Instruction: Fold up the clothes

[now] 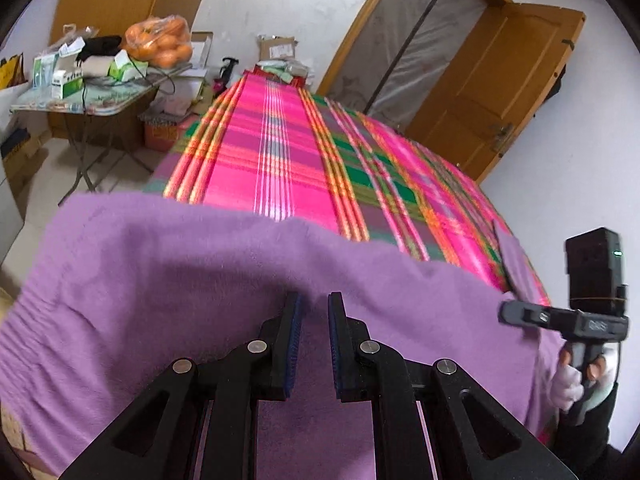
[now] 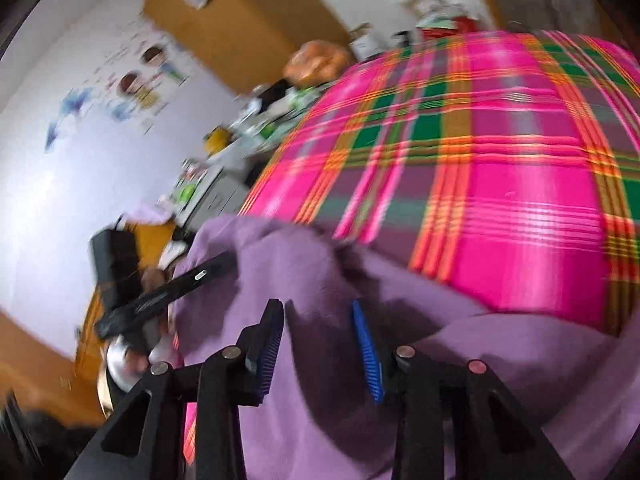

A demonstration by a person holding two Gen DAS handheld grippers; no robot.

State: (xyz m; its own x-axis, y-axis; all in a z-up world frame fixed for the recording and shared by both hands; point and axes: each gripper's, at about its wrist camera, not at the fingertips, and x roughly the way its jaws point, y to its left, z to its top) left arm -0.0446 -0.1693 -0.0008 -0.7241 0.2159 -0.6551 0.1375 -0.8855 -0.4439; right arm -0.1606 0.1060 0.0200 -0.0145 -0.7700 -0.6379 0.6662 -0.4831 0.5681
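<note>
A purple fleece garment point(image 1: 168, 280) lies across the near end of a bed with a pink plaid cover point(image 1: 280, 152). My left gripper point(image 1: 314, 300) sits over the cloth with a narrow gap between its fingers; the cloth passes under them and I cannot tell if it is pinched. My right gripper shows at the right of the left wrist view point(image 1: 508, 314), at the garment's right edge. In the right wrist view the right gripper point(image 2: 316, 312) is open over bunched purple fabric point(image 2: 460, 344). The left gripper point(image 2: 224, 264) shows there at the left, at the cloth's edge.
A folding table point(image 1: 100, 98) with boxes and a bag of oranges point(image 1: 160, 42) stands left of the bed. A wooden door point(image 1: 496, 92) stands open at the right. Boxes lie beyond the bed's far end point(image 1: 280, 60). The plaid cover shows in the right wrist view point(image 2: 500, 160).
</note>
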